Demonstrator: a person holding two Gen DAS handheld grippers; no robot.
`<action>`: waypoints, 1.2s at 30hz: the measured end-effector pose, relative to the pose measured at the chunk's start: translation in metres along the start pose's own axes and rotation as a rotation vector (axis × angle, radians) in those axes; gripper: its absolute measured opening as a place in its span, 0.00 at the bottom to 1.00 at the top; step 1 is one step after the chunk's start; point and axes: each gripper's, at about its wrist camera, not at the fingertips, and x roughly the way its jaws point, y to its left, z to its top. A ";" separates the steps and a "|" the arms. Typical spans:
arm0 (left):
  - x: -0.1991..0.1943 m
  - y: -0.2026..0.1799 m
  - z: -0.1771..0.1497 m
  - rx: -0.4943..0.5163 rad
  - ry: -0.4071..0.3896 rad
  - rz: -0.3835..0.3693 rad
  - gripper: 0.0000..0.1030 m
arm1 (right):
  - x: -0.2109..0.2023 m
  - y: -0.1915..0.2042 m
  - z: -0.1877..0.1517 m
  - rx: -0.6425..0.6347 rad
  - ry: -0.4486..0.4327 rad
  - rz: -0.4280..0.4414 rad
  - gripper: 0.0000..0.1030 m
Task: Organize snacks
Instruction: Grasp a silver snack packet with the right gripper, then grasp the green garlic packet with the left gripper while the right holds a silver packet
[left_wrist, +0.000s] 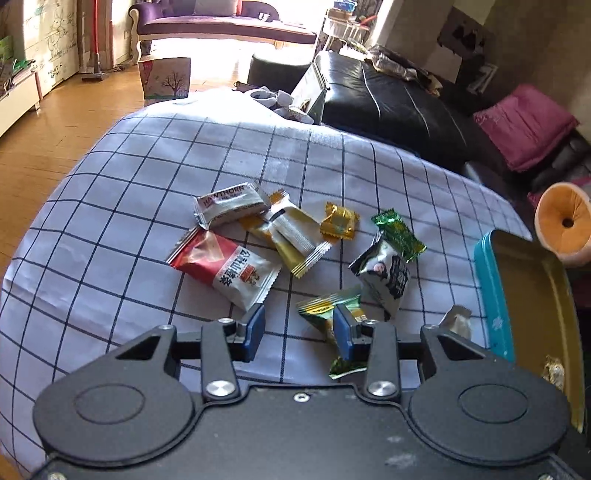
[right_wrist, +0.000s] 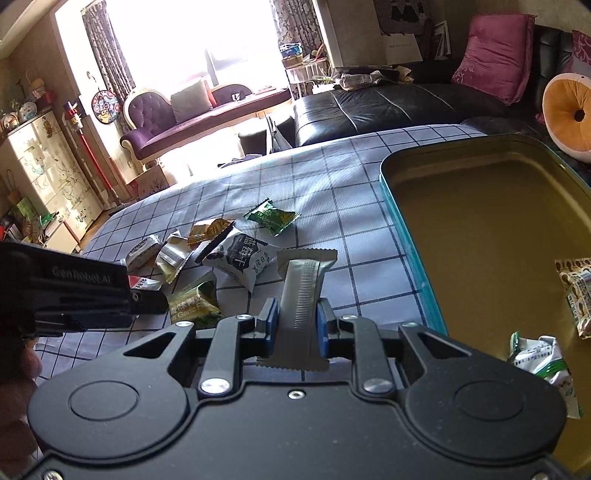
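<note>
Several wrapped snacks lie on the checked tablecloth: a Hawthorn bar, a red-and-white packet, a gold-and-silver packet, a black-and-white packet and a green-gold garlic packet. My left gripper is open low over the cloth. Bare cloth shows between its pads, and the garlic packet lies under its right finger. My right gripper is shut on a silver packet, just left of the teal tin. Two packets lie in the tin.
A black leather sofa with a pink cushion and an orange round cushion stands beyond the table's far edge. A purple chaise sits by the window. A hand holds the left gripper at the lower left.
</note>
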 end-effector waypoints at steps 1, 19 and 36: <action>-0.002 -0.002 0.002 -0.015 -0.010 -0.006 0.40 | 0.000 0.000 -0.001 0.001 -0.002 0.000 0.30; 0.031 -0.035 0.000 -0.008 0.026 0.042 0.45 | 0.002 0.007 -0.011 -0.037 -0.009 -0.034 0.30; 0.035 -0.034 -0.003 0.037 0.061 0.078 0.29 | -0.001 -0.001 -0.006 -0.012 0.003 -0.010 0.29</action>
